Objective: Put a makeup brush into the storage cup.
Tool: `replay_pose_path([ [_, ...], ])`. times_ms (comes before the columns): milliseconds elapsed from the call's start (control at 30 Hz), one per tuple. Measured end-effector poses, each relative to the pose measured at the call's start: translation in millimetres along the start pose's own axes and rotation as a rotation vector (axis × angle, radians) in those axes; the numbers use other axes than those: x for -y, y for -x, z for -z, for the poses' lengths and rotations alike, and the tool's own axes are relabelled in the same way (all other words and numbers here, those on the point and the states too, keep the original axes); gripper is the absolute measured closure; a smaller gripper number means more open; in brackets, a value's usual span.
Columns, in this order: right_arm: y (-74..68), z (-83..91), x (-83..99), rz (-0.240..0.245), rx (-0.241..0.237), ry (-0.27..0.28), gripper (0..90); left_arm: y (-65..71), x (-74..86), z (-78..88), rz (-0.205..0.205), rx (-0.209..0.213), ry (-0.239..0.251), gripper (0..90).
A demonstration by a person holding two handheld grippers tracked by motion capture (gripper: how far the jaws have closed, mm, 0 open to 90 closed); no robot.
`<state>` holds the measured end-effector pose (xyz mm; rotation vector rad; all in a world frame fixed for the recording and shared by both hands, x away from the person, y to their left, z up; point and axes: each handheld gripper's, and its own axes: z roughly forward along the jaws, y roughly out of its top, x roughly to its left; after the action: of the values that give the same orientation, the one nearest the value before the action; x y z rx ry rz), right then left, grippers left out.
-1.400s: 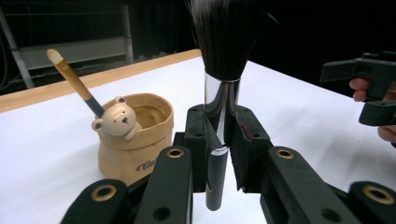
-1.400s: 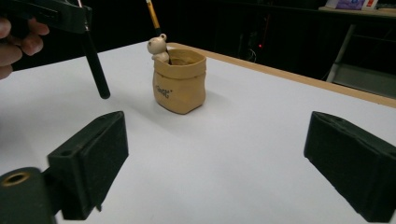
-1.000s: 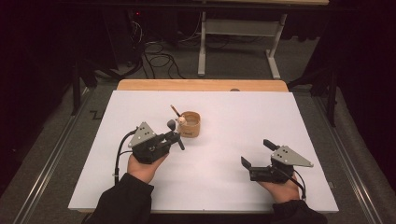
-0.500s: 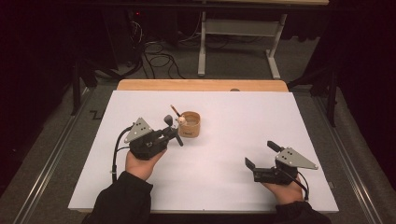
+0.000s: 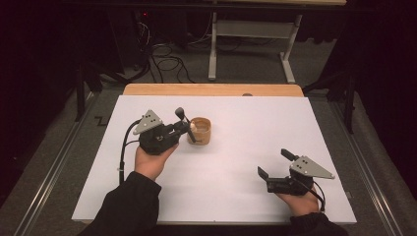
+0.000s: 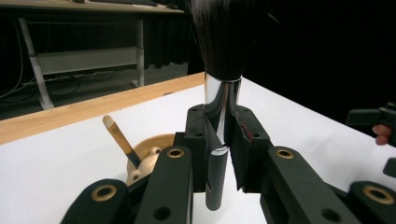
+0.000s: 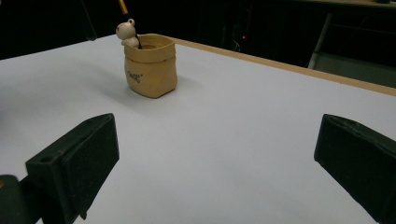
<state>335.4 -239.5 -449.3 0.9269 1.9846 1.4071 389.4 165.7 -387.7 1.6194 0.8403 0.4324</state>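
- Black jaws of the left gripper (image 6: 219, 154) clamp a makeup brush (image 6: 223, 84) by its chrome ferrule, bristles up.
- Just beside it we see the tan holder pot (image 5: 200, 130), one brush (image 7: 122, 7) inside.
- We judge insertion is next: tip handle-down over the rim.
- Right gripper (image 5: 278, 169) rests wide open, empty, on the desk (image 5: 246, 147).

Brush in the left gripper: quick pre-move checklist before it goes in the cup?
1. Brush clamped in the left gripper, bristles up: ok.
2. Grip sits on the shiny metal collar, possibly slippery: cannot tell.
3. Cup upright on the table: ok.
4. Room in the cup: a stick already leans inside; cannot tell.
5. Right gripper open, away from the cup: ok.
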Motion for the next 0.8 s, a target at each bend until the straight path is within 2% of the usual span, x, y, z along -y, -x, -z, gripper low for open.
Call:
replay_pose_path([
  [467,0.0,-0.2,1.1,-0.001,0.002,-0.004,1.0,-12.5,-6.1,-19.1,0.049,-0.016,0.016,78.0],
  [700,-0.5,-0.8,1.7,-0.006,-0.002,-0.007,1.0,-16.8,-6.9,-26.1,0.057,-0.026,0.014,78.0],
  [733,-0.7,-0.9,1.7,-0.008,-0.001,-0.007,1.0,-17.8,-7.4,-26.5,0.043,-0.035,0.013,78.0],
  [800,-0.7,-1.1,1.7,-0.003,-0.002,-0.005,0.9,-17.1,-7.8,-28.6,0.052,-0.032,0.012,78.0],
])
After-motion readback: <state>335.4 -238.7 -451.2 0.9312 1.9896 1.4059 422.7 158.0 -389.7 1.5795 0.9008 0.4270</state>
